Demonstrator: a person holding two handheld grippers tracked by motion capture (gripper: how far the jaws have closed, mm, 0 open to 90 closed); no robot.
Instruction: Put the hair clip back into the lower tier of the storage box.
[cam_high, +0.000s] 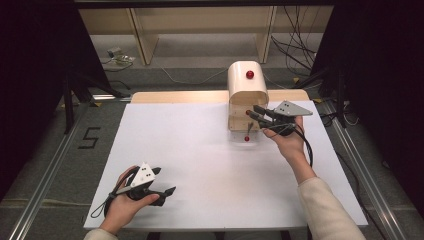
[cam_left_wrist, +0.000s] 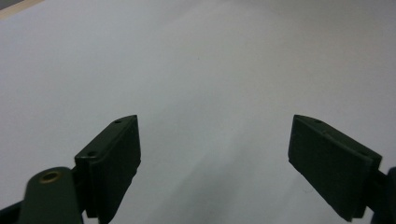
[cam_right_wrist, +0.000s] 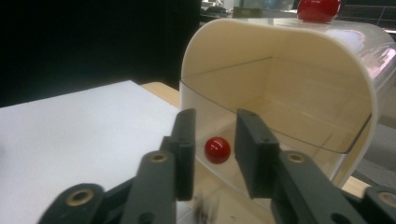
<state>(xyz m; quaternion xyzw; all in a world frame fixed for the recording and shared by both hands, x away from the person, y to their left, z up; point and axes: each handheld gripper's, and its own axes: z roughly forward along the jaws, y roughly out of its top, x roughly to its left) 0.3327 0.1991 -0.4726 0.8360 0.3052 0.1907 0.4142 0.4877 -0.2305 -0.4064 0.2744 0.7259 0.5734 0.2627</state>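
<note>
Reaching toward the cream box (cam_high: 247, 97), the right gripper (cam_right_wrist: 215, 156) has its jaws partly apart with a small red knob (cam_right_wrist: 217, 150) between them, not yet pinched. The knob sits straight ahead on a clear front panel (cam_right_wrist: 280, 130). The right hand (cam_high: 287, 140) is much nearer; the left gripper (cam_high: 160, 182) rests wide open, well apart, over the white table (cam_high: 200, 160). From above, two more red knobs show, one on top (cam_high: 249, 74) and one lower (cam_high: 246, 138).
</note>
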